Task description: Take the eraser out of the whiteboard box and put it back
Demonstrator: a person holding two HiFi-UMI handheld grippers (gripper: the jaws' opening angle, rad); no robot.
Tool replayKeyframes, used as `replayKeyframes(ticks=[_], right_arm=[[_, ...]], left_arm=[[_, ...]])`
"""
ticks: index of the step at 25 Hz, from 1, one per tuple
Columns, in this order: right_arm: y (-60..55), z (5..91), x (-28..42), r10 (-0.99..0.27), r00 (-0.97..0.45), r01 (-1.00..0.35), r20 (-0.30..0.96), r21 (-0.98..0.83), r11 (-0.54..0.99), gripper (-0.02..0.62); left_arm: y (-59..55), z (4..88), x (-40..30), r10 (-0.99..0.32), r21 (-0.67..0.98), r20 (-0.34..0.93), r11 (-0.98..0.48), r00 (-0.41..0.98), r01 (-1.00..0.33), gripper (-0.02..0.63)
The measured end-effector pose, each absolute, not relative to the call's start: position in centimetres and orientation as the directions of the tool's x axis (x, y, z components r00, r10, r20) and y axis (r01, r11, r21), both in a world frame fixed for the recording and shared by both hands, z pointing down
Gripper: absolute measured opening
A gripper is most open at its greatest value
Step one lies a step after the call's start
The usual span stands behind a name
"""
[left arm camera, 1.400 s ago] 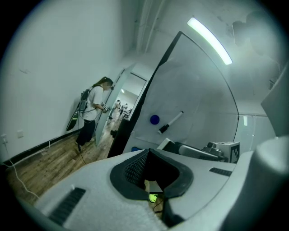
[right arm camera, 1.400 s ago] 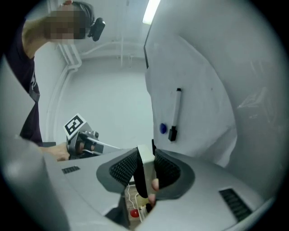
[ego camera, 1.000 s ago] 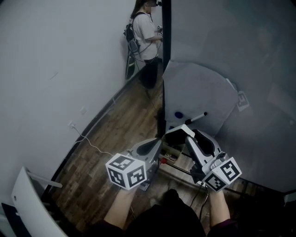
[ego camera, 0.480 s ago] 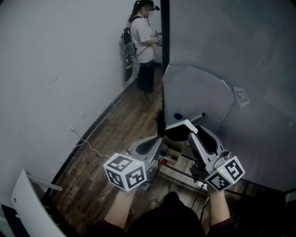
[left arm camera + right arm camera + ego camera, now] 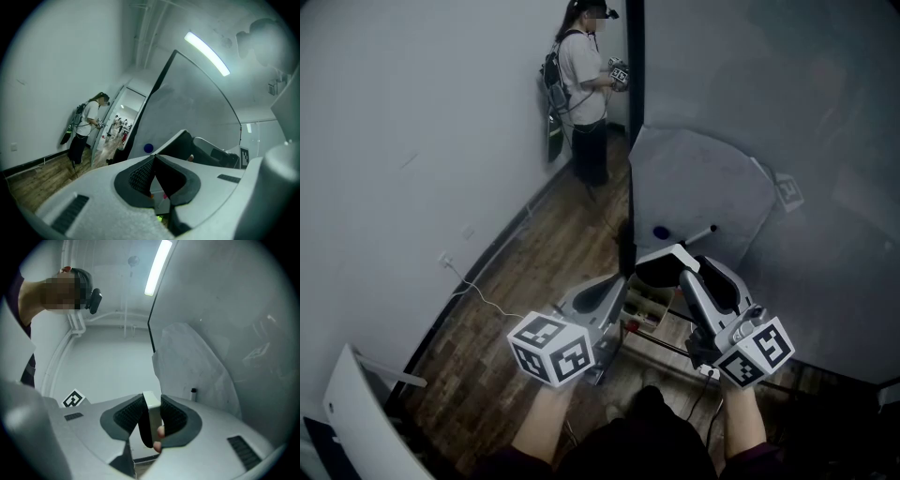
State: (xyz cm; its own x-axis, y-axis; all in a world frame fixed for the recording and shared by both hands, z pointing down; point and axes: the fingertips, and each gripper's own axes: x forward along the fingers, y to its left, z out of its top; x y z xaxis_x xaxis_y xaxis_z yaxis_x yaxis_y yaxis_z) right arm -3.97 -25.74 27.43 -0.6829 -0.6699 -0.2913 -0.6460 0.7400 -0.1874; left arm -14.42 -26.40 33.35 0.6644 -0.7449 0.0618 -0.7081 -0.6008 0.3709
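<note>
The eraser (image 5: 661,270), a white block with black felt, is held up in front of the whiteboard (image 5: 825,187), and my right gripper (image 5: 680,267) is shut on it. In the right gripper view both pads press the eraser (image 5: 151,413) at my right gripper (image 5: 151,401). My left gripper (image 5: 622,284) hovers just left of it, jaws together with nothing between them, which the left gripper view (image 5: 154,158) confirms. The whiteboard box (image 5: 645,302), with small coloured items inside, sits below both grippers. The held eraser (image 5: 180,140) also shows beyond the left jaws.
A grey sheet (image 5: 698,183) hangs on the whiteboard, with a blue magnet (image 5: 661,232) and a marker (image 5: 703,234) near its bottom. A person (image 5: 581,84) stands far back by the white wall (image 5: 412,141). A cable (image 5: 487,295) trails over the wooden floor.
Both grippers have stayed about where they were, the right still holding the eraser. The person at the back has shifted slightly to the left.
</note>
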Motion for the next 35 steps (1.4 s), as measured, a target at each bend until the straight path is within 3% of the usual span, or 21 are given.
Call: replayKeyframes(ticks=[20, 35], right_arm=[[-27.0, 32.3, -3.4, -0.712, -0.675, -0.688, -0.194, -0.184, 0.702, 0.107], [-27.2, 37.1, -4.7, -0.751, -0.651, -0.756, -0.110, 0.002, 0.655, 0.107]], left_arm=[[-27.5, 37.7, -13.3, -0.718, 0.421, 0.140, -0.580, 0.681, -0.698, 0.006], [-26.4, 40.7, -12.9, -0.700, 0.391, 0.201, -0.584, 0.685, -0.712, 0.006]])
